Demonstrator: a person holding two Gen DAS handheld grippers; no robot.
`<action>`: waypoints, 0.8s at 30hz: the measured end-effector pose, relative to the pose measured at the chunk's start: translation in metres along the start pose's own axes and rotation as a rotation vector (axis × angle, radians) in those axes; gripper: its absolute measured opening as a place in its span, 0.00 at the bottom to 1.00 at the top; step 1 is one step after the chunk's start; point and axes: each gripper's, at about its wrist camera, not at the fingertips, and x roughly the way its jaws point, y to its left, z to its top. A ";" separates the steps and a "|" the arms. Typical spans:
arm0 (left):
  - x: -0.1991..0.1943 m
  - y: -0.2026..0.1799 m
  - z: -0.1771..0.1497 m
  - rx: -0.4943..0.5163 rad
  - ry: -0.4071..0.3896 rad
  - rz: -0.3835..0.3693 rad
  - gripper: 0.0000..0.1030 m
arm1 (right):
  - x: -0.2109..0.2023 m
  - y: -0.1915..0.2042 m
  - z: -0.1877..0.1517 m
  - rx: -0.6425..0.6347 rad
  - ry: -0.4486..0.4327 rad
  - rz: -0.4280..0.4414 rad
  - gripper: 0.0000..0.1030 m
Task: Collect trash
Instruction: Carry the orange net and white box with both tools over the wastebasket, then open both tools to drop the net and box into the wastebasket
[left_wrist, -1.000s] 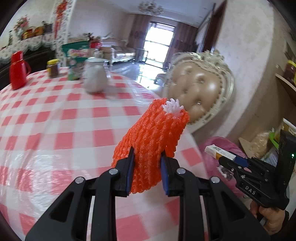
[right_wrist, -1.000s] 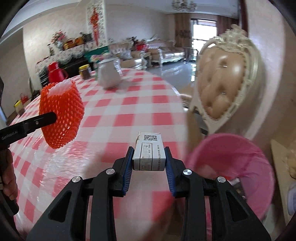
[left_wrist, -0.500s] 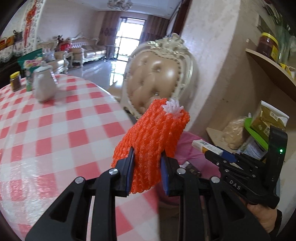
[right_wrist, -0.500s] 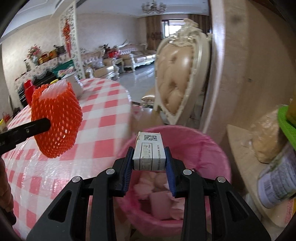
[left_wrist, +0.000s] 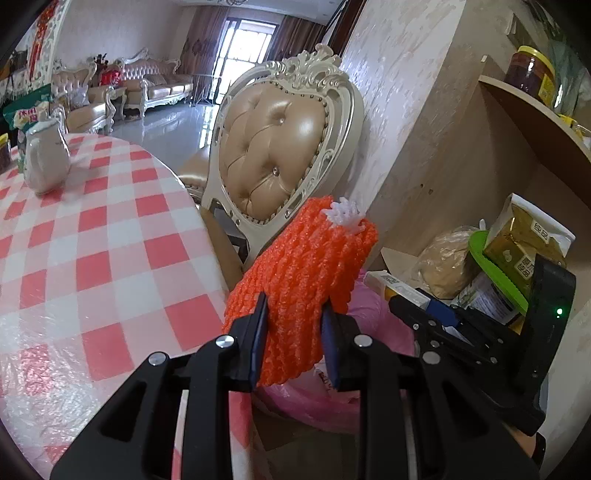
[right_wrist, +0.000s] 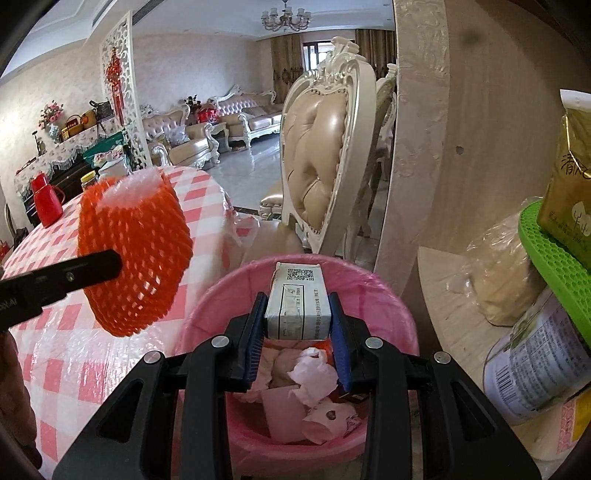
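A pink bin (right_wrist: 384, 295), lined with a pink bag, stood on the floor between the table (right_wrist: 207, 184) and a wooden shelf (right_wrist: 443, 295). It held crumpled pink and white paper (right_wrist: 314, 373), a flat pink sheet and some darker scraps that were too shadowed to identify. The right gripper (right_wrist: 297, 332) hung directly over the bin's mouth, its fingers clamped on the sides of a small white box (right_wrist: 297, 302) printed with a QR code. To its left, over the table edge and beside the bin, the left gripper (left_wrist: 293, 339) pinched an orange foam net (left_wrist: 306, 273) with white foam showing at its top; the net stuck up and forward past the fingertips.

From the left wrist camera, most of the bin was hidden behind the net and the gripper, with only folds of pink bag (left_wrist: 365, 306) visible. The right gripper's fingertips and most of the white box were hard to make out there. On the shelf sat a clear bag of pale stuff (right_wrist: 498, 273), a green mat (right_wrist: 554, 254) under a gold packet (right_wrist: 570, 177), and a labelled tin (right_wrist: 535, 362), all partly cut off at the frame's edge. A padded chair (right_wrist: 317, 158) stood behind the bin. On the table, a white jug (left_wrist: 46, 162) and a red flask (right_wrist: 46, 201) stood well away from the grippers.
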 end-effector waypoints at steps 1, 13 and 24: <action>0.003 0.000 0.000 -0.005 0.006 -0.003 0.25 | 0.001 -0.001 0.000 0.000 0.001 -0.001 0.31; 0.033 0.002 0.005 -0.042 0.042 -0.047 0.52 | 0.010 -0.007 0.004 0.013 0.007 -0.027 0.49; 0.022 0.012 -0.008 -0.049 0.041 -0.040 0.54 | -0.005 -0.010 -0.008 0.047 0.003 -0.035 0.62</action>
